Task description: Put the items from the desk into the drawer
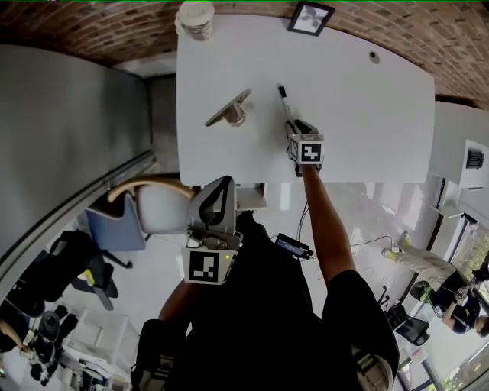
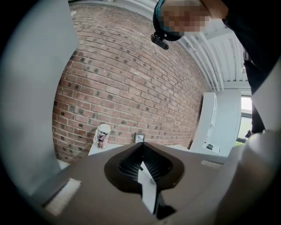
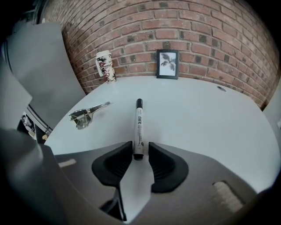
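A black-capped white marker (image 3: 138, 127) lies on the white desk (image 3: 210, 123), pointing away from me. My right gripper (image 3: 139, 151) points down at it, jaws on either side of its near end with a small gap on the right, so it is open around the marker. In the head view the marker (image 1: 286, 107) lies just beyond the right gripper (image 1: 302, 131). My left gripper (image 2: 141, 145) is shut and empty; it hangs in front of the desk's near edge, seen in the head view as the left gripper (image 1: 218, 197).
A silver metal clip (image 1: 229, 111) lies left of the marker. A paper cup (image 1: 196, 17) and a small picture frame (image 1: 311, 17) stand at the desk's far edge by the brick wall. A chair (image 1: 153, 208) sits at the near left corner.
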`<state>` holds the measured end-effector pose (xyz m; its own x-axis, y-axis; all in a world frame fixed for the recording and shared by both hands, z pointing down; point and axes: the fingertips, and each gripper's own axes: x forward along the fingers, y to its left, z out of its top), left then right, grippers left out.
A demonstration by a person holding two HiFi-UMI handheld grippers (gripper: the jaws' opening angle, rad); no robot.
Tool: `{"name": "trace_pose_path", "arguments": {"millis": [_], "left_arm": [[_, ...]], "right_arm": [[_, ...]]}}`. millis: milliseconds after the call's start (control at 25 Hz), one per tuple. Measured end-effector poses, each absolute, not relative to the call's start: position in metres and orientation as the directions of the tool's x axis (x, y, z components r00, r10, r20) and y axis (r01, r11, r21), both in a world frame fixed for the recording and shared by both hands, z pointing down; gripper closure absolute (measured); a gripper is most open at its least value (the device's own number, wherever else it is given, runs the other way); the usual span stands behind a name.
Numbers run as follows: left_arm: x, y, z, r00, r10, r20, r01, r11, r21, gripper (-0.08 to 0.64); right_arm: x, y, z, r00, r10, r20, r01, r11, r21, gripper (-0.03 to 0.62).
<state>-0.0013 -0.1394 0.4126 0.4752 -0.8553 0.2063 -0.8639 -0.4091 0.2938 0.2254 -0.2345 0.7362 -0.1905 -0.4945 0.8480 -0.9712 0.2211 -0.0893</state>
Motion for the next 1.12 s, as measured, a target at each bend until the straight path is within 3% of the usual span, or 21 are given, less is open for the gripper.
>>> {"name": "trace_pose_path", "arguments": {"millis": [280,1120], "left_arm": [[0.002,-0.134,0.407,0.476,-0.858,0.193,-0.863,-0.413,0.292,0.540],[0.003,-0.061,0.365,0.444,-0.889,0.111,-0.886,-0.418,0.202,0.540]], "right_arm": [[0.225,-0.236,0.740,-0.177,-0.486,0.856,-0.973,0.218,-0.078,0.518],[0.220,-0.181,0.694,-0.245,-0.555,0.795,-0.965,0.215,-0.148,0.522]]}}
